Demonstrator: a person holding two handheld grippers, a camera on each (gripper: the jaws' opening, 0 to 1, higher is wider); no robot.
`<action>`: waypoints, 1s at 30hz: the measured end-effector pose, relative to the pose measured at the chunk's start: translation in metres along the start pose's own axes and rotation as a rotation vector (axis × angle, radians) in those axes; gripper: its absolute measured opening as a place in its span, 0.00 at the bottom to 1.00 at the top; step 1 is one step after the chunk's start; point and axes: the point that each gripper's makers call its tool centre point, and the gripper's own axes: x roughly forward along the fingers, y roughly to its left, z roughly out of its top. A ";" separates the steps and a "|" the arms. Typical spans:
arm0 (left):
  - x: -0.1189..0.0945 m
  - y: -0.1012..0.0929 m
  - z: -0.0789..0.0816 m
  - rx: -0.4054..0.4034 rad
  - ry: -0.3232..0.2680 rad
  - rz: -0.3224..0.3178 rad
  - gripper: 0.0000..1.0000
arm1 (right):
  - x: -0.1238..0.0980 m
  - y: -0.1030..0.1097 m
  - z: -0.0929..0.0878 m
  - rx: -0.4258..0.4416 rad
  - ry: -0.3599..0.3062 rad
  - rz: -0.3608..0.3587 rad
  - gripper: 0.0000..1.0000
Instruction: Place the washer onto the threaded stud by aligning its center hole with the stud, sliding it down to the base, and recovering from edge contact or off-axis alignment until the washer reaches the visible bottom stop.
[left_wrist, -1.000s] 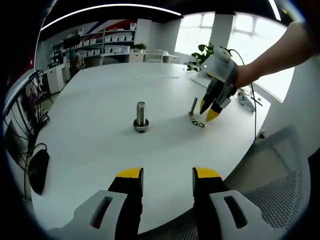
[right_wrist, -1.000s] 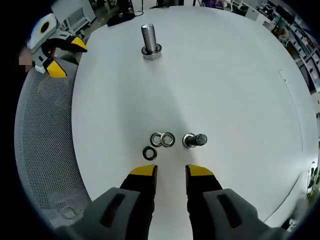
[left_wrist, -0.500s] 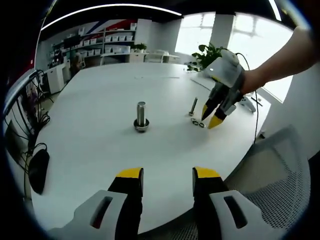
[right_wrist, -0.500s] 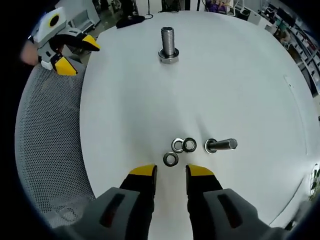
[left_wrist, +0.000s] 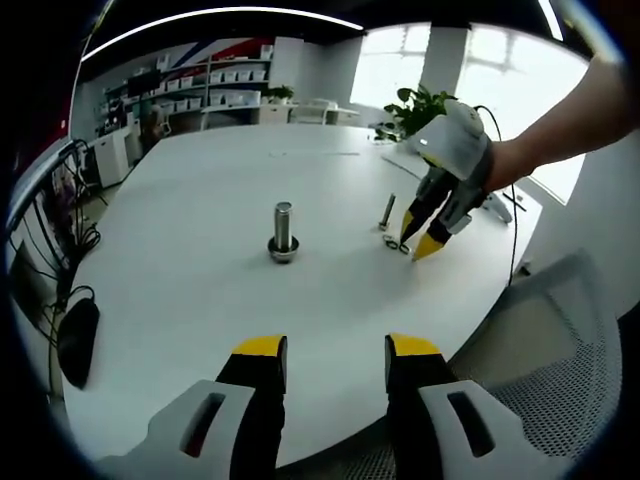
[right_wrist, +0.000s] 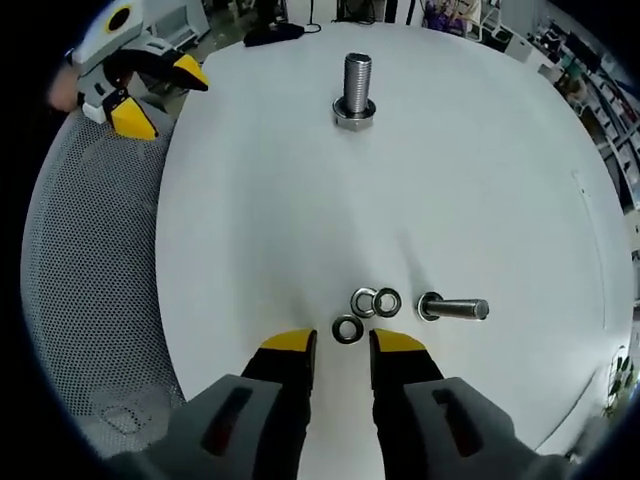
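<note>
An upright threaded stud (left_wrist: 283, 232) (right_wrist: 357, 92) stands on a nut base near the middle of the white round table (left_wrist: 200, 290). Three loose washers (right_wrist: 348, 329) (right_wrist: 364, 301) (right_wrist: 387, 301) lie flat beside a bolt lying on its side (right_wrist: 455, 308) (left_wrist: 387, 212). My right gripper (right_wrist: 340, 343) (left_wrist: 418, 238) is open, low over the table, with the nearest washer right at the gap between its tips. My left gripper (left_wrist: 325, 350) (right_wrist: 140, 85) is open and empty, hovering at the table's near edge, well short of the stud.
A grey mesh chair (left_wrist: 560, 340) (right_wrist: 90, 300) sits against the table edge. A black mouse (left_wrist: 78, 340) and cables lie at the left rim. A white device (left_wrist: 492, 200) rests on the far right of the table.
My right gripper has dropped and closed in on the washers, so the nearest one now sits at its fingertips. The left gripper has stayed still.
</note>
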 end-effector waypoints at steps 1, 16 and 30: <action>0.000 0.000 0.000 -0.001 0.000 0.001 0.37 | 0.000 0.001 0.000 -0.005 -0.002 0.001 0.23; 0.000 0.001 0.000 -0.001 0.001 0.005 0.37 | 0.002 -0.005 0.003 -0.017 0.030 0.019 0.16; 0.000 0.000 -0.001 -0.001 0.004 0.001 0.37 | 0.006 -0.005 0.003 -0.008 0.163 -0.011 0.15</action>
